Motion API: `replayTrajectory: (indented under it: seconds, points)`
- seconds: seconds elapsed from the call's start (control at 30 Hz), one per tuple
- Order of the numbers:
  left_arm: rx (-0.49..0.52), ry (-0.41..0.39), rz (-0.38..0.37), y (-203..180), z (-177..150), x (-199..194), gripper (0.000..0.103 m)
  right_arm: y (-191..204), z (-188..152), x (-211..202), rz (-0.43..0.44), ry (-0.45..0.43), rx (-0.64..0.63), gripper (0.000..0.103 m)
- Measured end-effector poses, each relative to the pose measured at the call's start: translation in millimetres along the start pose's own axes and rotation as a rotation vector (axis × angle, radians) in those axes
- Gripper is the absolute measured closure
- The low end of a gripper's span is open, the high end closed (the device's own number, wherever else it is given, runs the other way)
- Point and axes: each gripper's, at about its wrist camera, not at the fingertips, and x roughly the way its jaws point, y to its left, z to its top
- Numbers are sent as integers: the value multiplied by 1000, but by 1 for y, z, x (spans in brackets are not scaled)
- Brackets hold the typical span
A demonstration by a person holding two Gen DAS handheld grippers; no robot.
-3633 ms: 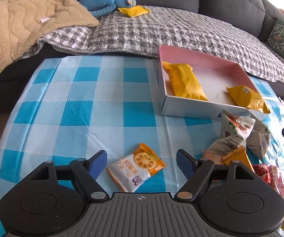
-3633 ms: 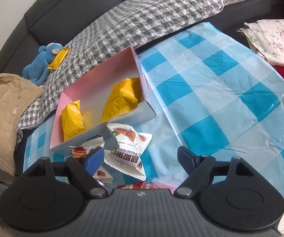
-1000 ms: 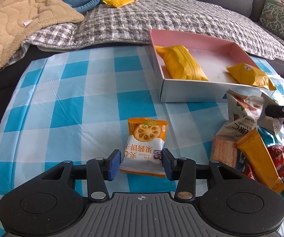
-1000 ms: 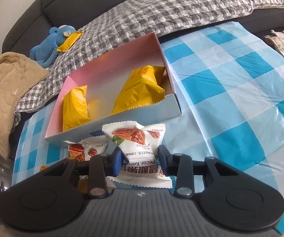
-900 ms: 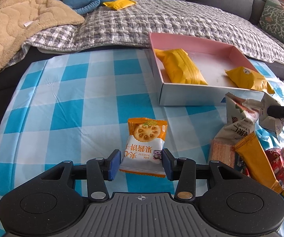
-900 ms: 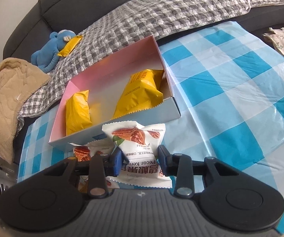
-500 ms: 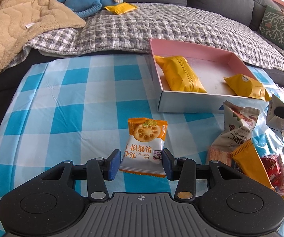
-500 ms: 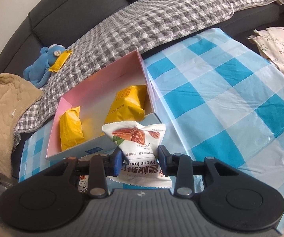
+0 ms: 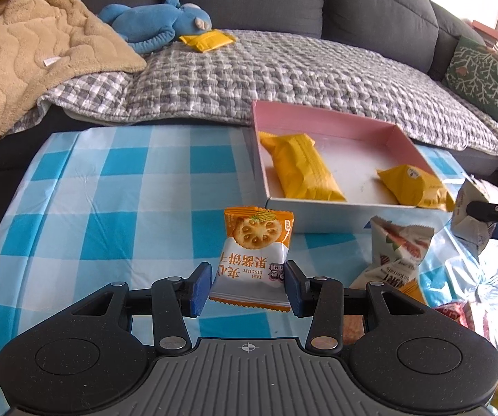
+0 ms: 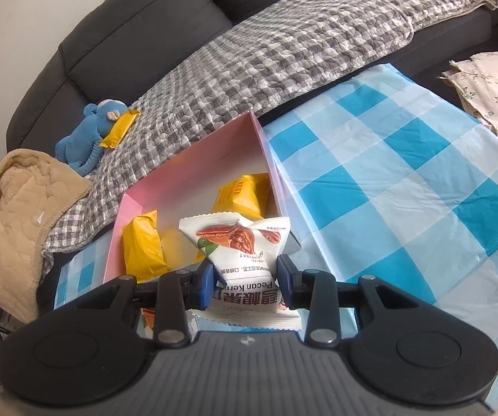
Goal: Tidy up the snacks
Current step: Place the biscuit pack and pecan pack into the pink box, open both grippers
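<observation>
The biscuit pack (image 9: pixel 253 256) is pinched at its lower sides between the blue pads of the left gripper (image 9: pixel 249 286), held clear above the checked cloth (image 9: pixel 120 204). Its long axis runs straight away from the gripper, orange end with the cracker picture farthest out, white printed end nearest the camera, so the lettering reads upside down. It points toward the near left corner of the pink box (image 9: pixel 321 118), which sits on the cloth ahead and to the right. The left gripper looks low and nearly level across the table toward the sofa (image 9: pixel 283 0).

The pecan pack (image 10: pixel 245 260) is clamped in the right gripper (image 10: pixel 245 282), also by its lower sides, with its long axis pointing away and the nut picture at the far end. It hangs over the near wall of the box. The right gripper tilts down steeply from above, looking into the box from its short end.

Two yellow packs lie on the box floor, one (image 9: pixel 300 171) at the left, one (image 9: pixel 411 187) at the right, both lengthwise across it. Another nut pack (image 9: pixel 398 253) and more snacks lie on the cloth in front of the box. A blue toy (image 9: pixel 158 22) lies on the sofa.
</observation>
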Motion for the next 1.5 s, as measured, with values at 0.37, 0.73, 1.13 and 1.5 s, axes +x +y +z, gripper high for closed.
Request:
replayTrajectory:
  seconds: [0.37, 0.73, 1.13, 1.5]
  points:
    - [-4, -73, -83, -20, 25, 0, 61, 2, 11, 22, 116, 22, 33, 69]
    - [-4, -68, -133, -45, 56, 37, 61, 7, 25, 46, 160, 33, 60, 69]
    - [-24, -16, -133, -59, 71, 82, 60, 24, 31, 77, 180, 44, 51, 67]
    - [-10, -35, -91, -61, 72, 83, 58, 25, 36, 65, 153, 1, 37, 52]
